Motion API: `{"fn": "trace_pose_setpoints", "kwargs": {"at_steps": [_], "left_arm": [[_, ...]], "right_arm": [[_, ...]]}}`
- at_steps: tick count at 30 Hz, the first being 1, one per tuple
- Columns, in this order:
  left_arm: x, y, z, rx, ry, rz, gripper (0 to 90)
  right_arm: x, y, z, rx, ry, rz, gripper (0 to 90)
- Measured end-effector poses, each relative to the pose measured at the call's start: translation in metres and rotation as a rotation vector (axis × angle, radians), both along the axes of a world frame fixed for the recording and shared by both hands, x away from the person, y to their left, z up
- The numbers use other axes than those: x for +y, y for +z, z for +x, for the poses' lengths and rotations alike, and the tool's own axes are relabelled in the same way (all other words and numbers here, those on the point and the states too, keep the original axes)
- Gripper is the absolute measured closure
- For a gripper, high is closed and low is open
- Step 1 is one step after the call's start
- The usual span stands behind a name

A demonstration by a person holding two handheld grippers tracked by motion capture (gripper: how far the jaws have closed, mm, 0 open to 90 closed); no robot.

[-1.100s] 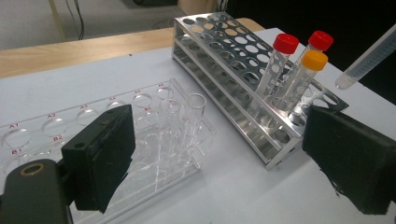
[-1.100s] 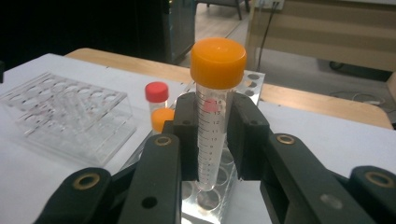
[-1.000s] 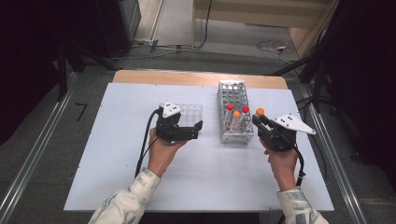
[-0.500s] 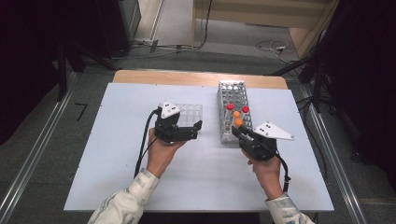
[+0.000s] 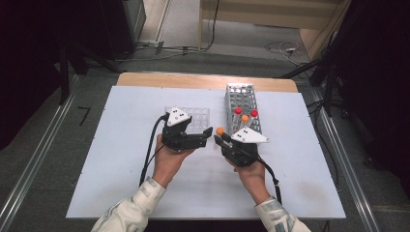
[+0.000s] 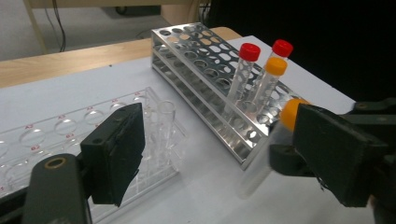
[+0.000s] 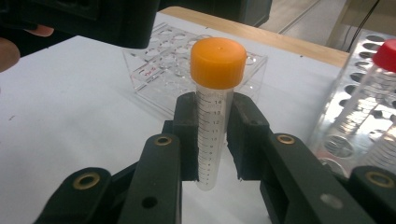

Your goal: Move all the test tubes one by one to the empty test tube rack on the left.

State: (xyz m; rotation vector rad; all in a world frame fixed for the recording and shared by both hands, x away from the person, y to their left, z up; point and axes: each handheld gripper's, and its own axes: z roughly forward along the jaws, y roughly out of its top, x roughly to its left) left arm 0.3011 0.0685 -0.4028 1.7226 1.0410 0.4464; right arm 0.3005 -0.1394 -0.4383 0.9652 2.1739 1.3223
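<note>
While the right gripper (image 5: pixel 218 139) is carrying an orange-capped tube (image 7: pixel 212 107) with its fingers (image 7: pixel 246 135) clamped on the tube's graduated middle, the table (image 5: pixel 121 159) is offering the most room: its whole 6 to 9 o'clock spread is lying bare, and a bare strip is running along 3 o'clock beyond the metal rack (image 5: pixel 240 104).

That rack is standing at about 1 o'clock, holding two red-capped tubes (image 6: pixel 240 74) and one more orange-capped tube (image 6: pixel 268 84) close together. The clear plastic rack (image 5: pixel 193 117) is sitting at 12 o'clock, just beside the left gripper (image 5: pixel 209 134), whose fingers are standing apart with nothing between them.

The tightest spot is the gap between the two grippers, where the tube is now hanging above the table, between the racks. If the left fingers are closing while the right ones are letting go too soon, the smooth tube is likely slipping and dropping. If the tube is swinging toward 1 o'clock, its cap is at risk of knocking the standing tubes. Lowering it tilted is likely catching its tip on a hole rim of the clear rack and tipping that light rack.
</note>
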Motion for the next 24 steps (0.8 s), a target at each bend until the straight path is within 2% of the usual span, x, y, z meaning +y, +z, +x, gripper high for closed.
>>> {"fn": "trace_pose_setpoints", "kwargs": {"at_steps": [4,9,11,22,24], "left_arm": [[-0.003,0.0,-0.003,-0.015,-0.016,0.004,26.5],[-0.006,-0.002,-0.004,-0.022,-0.047,0.012,40.8],[-0.008,-0.004,-0.005,-0.025,-0.058,0.039,44.8],[-0.009,-0.008,-0.005,-0.022,-0.066,0.072,68.1],[-0.009,-0.008,-0.005,-0.021,-0.067,0.076,69.1]], "right_arm": [[0.012,-0.003,0.002,0.003,0.016,-0.015,71.6],[0.022,-0.003,0.003,0.004,0.029,-0.012,71.6],[0.026,-0.003,0.003,0.005,0.034,-0.011,71.7],[0.031,0.0,0.001,-0.001,0.045,-0.014,71.6],[0.031,0.0,0.001,0.001,0.047,-0.016,71.4]]}}
